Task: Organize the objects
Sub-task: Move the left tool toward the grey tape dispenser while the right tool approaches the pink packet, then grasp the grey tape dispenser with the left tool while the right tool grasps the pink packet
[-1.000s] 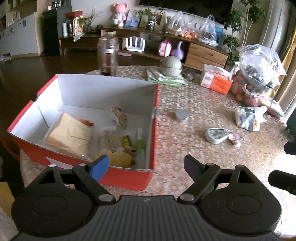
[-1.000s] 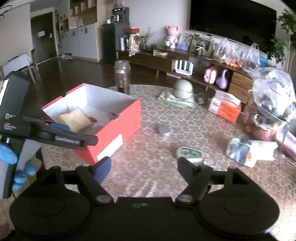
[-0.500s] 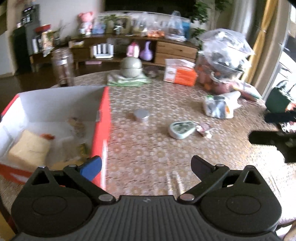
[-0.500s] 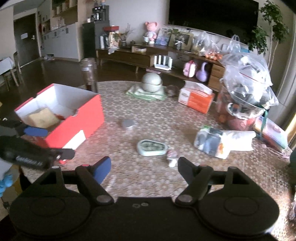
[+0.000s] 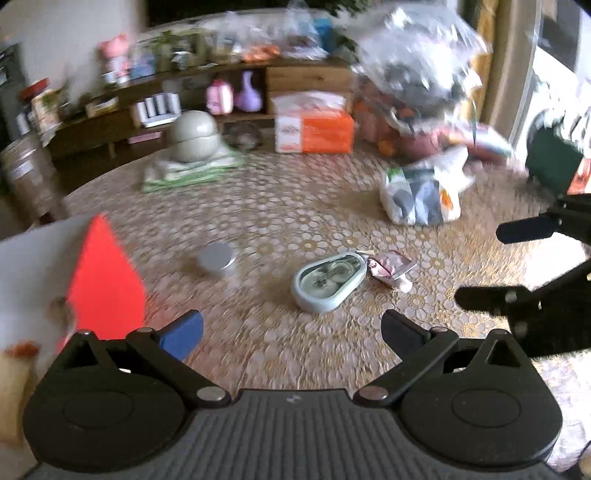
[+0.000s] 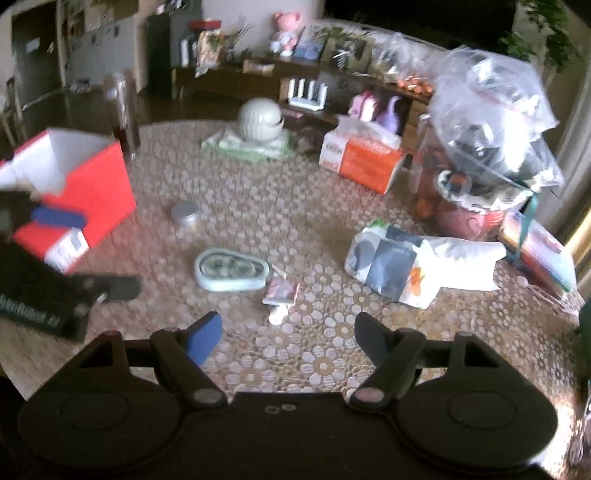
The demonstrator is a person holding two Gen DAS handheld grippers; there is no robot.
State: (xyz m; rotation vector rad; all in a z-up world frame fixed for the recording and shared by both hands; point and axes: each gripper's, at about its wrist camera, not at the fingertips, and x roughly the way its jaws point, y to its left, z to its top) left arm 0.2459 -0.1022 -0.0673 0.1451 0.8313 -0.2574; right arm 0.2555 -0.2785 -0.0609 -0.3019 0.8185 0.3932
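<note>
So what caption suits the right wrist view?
Open right gripper above patterned table, facing pale blue oval case and red box.

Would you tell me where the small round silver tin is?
The small round silver tin sits on the patterned table, between the red box and the pale-blue oval case.

A home living room is showing here: a long wooden sideboard (image 6: pixel 332 96) is standing behind the round desk (image 6: pixel 295 206) with its floral cloth, carrying framed photos (image 6: pixel 306 46), a pink plush toy (image 6: pixel 284 27) and vases, beneath a dark television (image 6: pixel 406 14).
</note>
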